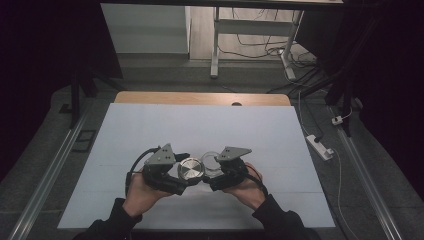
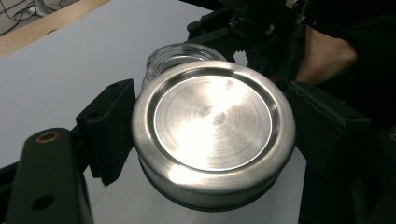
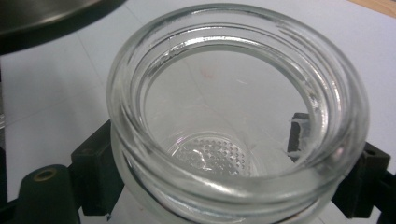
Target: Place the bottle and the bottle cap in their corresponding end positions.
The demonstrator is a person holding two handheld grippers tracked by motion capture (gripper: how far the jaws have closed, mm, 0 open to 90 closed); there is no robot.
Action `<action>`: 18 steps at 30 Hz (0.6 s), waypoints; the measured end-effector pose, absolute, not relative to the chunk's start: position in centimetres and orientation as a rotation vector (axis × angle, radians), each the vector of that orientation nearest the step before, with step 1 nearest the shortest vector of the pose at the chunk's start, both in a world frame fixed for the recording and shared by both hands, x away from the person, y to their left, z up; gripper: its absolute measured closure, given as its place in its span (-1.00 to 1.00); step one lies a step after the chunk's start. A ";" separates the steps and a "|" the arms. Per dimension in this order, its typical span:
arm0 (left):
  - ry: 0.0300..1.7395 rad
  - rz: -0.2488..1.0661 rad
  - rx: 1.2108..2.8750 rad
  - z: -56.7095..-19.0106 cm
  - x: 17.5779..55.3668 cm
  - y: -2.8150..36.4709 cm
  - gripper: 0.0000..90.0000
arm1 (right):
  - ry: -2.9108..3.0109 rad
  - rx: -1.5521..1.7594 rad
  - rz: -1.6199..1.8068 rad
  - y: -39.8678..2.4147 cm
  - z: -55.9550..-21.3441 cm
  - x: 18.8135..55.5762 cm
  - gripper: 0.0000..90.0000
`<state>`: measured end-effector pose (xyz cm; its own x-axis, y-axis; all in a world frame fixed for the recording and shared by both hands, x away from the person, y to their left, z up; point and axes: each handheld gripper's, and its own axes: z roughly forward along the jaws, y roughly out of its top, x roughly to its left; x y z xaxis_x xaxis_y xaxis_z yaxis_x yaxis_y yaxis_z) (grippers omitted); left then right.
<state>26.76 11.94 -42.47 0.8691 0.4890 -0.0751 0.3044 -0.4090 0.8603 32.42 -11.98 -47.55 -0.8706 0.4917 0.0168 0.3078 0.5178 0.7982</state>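
Note:
A round steel lid [image 1: 191, 169] [image 2: 212, 121] is clamped by its rim between the black jaws of my left gripper [image 1: 186, 174] [image 2: 212, 140], flat top toward that gripper's camera. My right gripper [image 1: 217, 171] [image 3: 233, 182] is shut on a clear glass jar [image 1: 211, 159] [image 3: 233, 93], with its open mouth tilted toward the right gripper view's camera. The jar looks empty, and a jaw pad shows through its wall. Lid and jar are held close together just above the white table top [image 1: 200, 130]. In the left gripper view the jar [image 2: 173, 53] sits just behind the lid. The lid's edge [image 3: 46, 14] crosses the top left of the right gripper view.
The white sheet covers a wooden table whose far edge [image 1: 200, 98] shows beyond it. A white power strip [image 1: 320, 146] and cables lie on the floor at the right. Desk legs [image 1: 215, 45] stand behind the table. Metal rails run along both sides.

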 end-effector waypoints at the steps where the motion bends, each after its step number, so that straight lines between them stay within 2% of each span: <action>1: 0.575 0.226 2.027 -42.5 26.7 12.0 -0.55 | 2.543 0.684 1.276 -12.0 -47.5 32.5 -0.68; 18: 0.532 0.185 2.030 -44.0 25.9 11.8 -0.55 | 2.507 0.715 1.290 -12.6 -46.9 33.4 -0.68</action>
<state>25.88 11.80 -44.05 0.8918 0.4435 -0.0892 0.2921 -0.4141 0.8621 33.40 -12.61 -46.89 -0.8539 0.5202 0.0161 0.3155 0.4926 0.8111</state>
